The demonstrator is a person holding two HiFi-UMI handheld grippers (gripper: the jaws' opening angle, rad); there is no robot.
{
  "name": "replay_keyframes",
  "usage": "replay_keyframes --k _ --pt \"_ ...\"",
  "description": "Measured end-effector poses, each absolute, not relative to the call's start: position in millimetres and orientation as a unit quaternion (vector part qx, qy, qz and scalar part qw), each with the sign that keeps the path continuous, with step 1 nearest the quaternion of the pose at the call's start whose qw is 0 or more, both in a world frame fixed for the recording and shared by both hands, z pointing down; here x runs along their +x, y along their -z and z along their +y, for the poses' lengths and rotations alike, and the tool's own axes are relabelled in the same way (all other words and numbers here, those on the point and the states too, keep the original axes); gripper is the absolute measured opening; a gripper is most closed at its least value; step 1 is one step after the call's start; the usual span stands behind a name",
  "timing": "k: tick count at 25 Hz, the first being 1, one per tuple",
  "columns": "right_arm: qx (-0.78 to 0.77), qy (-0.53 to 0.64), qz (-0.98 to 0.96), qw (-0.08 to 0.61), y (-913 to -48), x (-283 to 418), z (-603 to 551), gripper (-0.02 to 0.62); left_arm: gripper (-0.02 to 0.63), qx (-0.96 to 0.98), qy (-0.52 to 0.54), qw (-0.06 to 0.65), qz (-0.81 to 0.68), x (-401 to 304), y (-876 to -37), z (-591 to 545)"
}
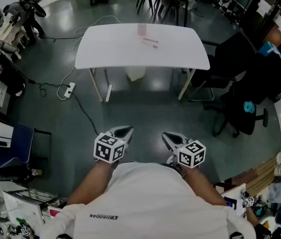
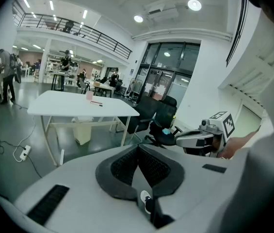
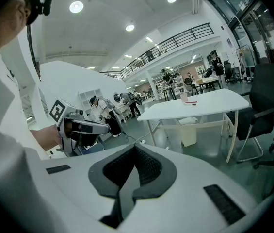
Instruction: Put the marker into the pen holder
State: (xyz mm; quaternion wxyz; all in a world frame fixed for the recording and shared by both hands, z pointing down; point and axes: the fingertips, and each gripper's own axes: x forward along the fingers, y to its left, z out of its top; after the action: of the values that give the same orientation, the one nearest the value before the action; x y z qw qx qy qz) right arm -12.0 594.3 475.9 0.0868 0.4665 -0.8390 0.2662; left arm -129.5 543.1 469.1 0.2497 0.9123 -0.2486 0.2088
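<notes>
- The left tongs (image 1: 125, 131) are fully closed: in the left gripper view the two ribbed pads (image 2: 127, 166) meet along one line, with nothing between them.
- The right tongs (image 1: 169, 137) are also fully closed and empty; in the right gripper view the pads (image 3: 149, 166) touch along their length.
- Both tongs are held close in front of the person's body, side by side and apart, pointing slightly downward over the floor (image 1: 145, 108).
- The marker (image 1: 150, 42) lies flat on the white counter (image 1: 105, 51), well apart from both tongs.
- The pen holder (image 1: 141, 30) stands upright on the same counter, just beyond the marker and near it.
- A pale bin (image 1: 135, 73) stands under the counter.
- A black office chair (image 1: 232, 59) stands at the counter's right end.
</notes>
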Motion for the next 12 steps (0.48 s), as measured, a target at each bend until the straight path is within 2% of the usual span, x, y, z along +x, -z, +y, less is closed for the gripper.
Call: replay_keyframes --k 12 --pt "0.467 -0.262 -0.840 0.087 -476.8 -21.0 587.1 0.018 0.028 0.918 -0.205 0.229 -0.250 -135.6 -463.5 536.3"
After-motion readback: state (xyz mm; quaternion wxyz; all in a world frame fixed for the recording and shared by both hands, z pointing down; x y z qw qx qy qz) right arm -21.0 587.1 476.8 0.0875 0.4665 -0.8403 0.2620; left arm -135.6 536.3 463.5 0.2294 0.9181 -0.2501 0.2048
